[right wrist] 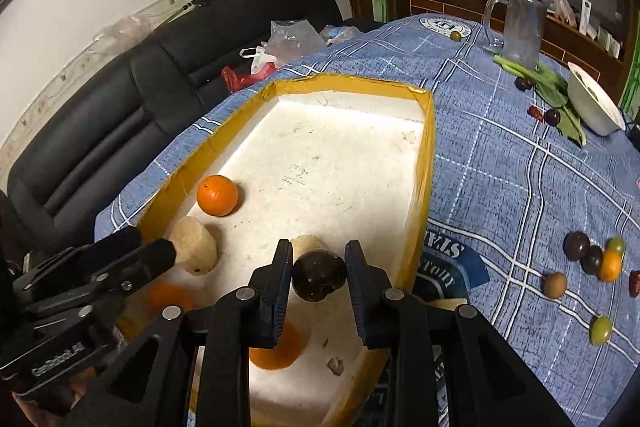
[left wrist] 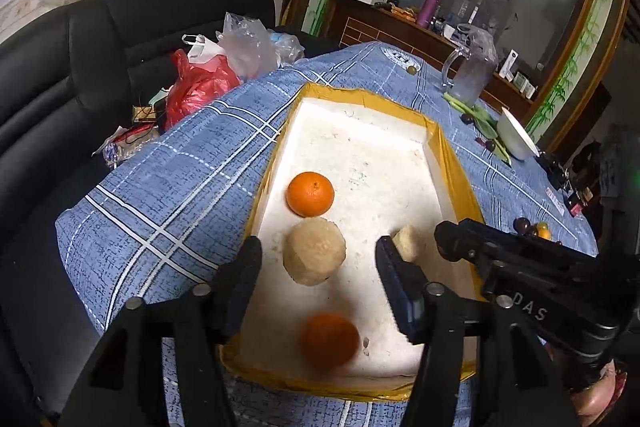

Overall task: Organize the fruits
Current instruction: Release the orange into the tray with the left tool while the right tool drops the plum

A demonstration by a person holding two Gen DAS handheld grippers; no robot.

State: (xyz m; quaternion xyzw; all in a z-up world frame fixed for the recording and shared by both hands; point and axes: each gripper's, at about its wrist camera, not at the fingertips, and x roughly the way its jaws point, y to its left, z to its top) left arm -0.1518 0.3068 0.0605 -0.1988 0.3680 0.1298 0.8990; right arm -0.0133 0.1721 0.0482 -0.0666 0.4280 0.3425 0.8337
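While the right gripper [right wrist: 318, 277], marked "DAS", clamps a dark brown round fruit [right wrist: 319, 275] over the white foam box [right wrist: 352, 131], the left gripper [left wrist: 318, 265], its body lettering too blurred to read, hangs wide open and empty.

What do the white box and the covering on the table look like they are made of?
The white box looks like foam, probably polystyrene: thick, matte, grainy, scuffed white walls, rim wrapped in glossy yellow-brown tape. The table covering looks like woven fabric: blue heathered texture, white plaid lines, printed emblems, draping over the edge.

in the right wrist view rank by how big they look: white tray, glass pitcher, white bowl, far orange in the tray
1. white tray
2. glass pitcher
3. white bowl
4. far orange

Pitcher and bowl look close, so that order is unsure.
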